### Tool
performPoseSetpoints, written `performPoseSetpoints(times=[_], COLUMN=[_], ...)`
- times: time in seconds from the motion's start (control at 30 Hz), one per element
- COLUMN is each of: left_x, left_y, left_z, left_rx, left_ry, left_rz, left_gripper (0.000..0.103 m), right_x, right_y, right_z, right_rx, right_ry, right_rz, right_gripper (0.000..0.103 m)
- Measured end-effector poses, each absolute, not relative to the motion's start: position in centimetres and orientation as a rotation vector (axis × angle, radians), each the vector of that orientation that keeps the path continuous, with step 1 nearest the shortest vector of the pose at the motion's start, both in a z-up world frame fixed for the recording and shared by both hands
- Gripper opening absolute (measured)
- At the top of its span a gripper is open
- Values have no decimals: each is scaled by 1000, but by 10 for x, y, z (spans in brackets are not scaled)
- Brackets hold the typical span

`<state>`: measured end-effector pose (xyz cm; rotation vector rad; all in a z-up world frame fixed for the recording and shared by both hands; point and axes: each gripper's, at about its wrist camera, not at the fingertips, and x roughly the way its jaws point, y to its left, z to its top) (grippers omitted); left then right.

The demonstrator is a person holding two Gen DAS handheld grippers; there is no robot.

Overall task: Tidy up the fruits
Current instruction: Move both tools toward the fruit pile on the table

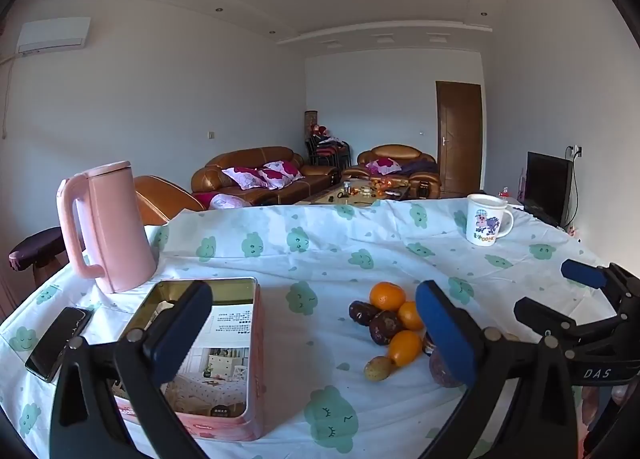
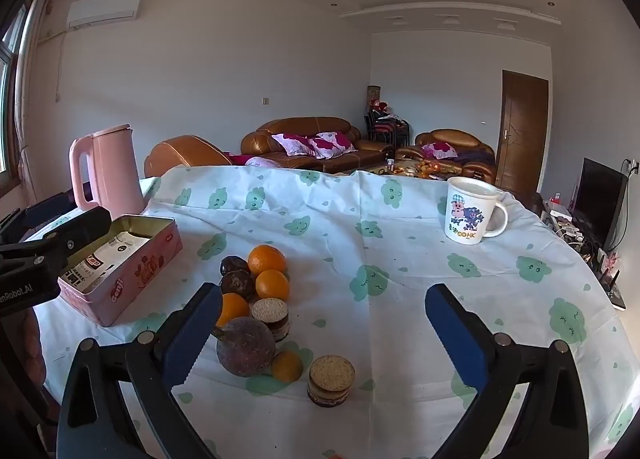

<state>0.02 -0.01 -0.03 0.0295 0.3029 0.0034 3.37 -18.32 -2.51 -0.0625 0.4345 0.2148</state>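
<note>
Two grippers hung over the table — left gripper [image 1: 316, 333] and right gripper [image 2: 324, 333], both spread wide and holding nothing. Fruit lay clustered on the cloth [image 2: 360, 219]: oranges [image 2: 267, 259], dark passion fruit [image 2: 246, 347], beside two biscuits [image 2: 331, 381] — just right of the open pink tin [image 2: 132, 279].

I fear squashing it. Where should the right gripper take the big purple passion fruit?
Grip the big purple passion fruit across its round middle, coming from above with the open right gripper. An orange touches its right side and a biscuit stack stands behind.
</note>
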Motion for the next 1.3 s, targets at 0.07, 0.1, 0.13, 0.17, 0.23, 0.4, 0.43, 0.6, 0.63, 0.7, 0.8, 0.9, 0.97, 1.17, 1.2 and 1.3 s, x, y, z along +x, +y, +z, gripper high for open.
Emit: performPoseSetpoints(times=[0.07, 0.1, 0.13, 0.17, 0.23, 0.4, 0.43, 0.6, 0.63, 0.7, 0.8, 0.9, 0.97, 1.17, 1.2, 1.3], left_x=[2, 2, 2, 4, 3, 1, -1, -1, -1, -1, -1, -1, -2, -2, -2, -2], left_y=[-3, -4, -5, -4, -6, -2, -1, -4, -6, -8, -9, -8, -7, -7, -7, -8], left_z=[0, -1, -1, -2, -3, -5, -9, -12, -12, -14, -14, -14, -15, -15, -15, -16], left_rx=[56, 59, 59, 53, 46, 19, 15, 15, 17, 19, 19, 15, 16, 17, 16, 16], left_ry=[316, 318, 321, 324, 325, 330, 323, 328, 331, 335, 335, 337, 335, 336, 337, 336], left_rz=[1, 4, 6, 6, 1, -7, -5, -7, -9, -14, -16, -18, -16, -17, -17, -19], left_gripper=[103, 103, 103, 103, 103, 103, 103, 103, 103, 103, 103, 103, 103, 103, 103, 103], right_x=[33, 33, 33, 32, 31, 35, 35, 34, 33, 32, 33, 33, 32, 32, 32, 32], right_y=[-182, -182, -182, -184, -181, -178, -178, -181, -181, -182, -184, -184, -184, -184, -184, -184], right_z=[-24, -24, -23, -31, -34, -41, -42, -46, -46, -46, -47, -48, -48, -49, -49, -49], right_rx=[-71, -74, -78, -74, -86, -91, -93, -90, -92, -88, -87, -86, -86, -85, -85, -84], right_ry=[428, 423, 420, 439, 443, 466, 468, 476, 476, 478, 483, 486, 486, 486, 485, 486], right_rz=[218, 217, 218, 215, 208, 206, 205, 199, 197, 194, 190, 190, 189, 190, 191, 191], right_gripper=[102, 102, 102, 102, 102, 102, 102, 102, 102, 102, 102, 102, 102, 102, 102, 102])
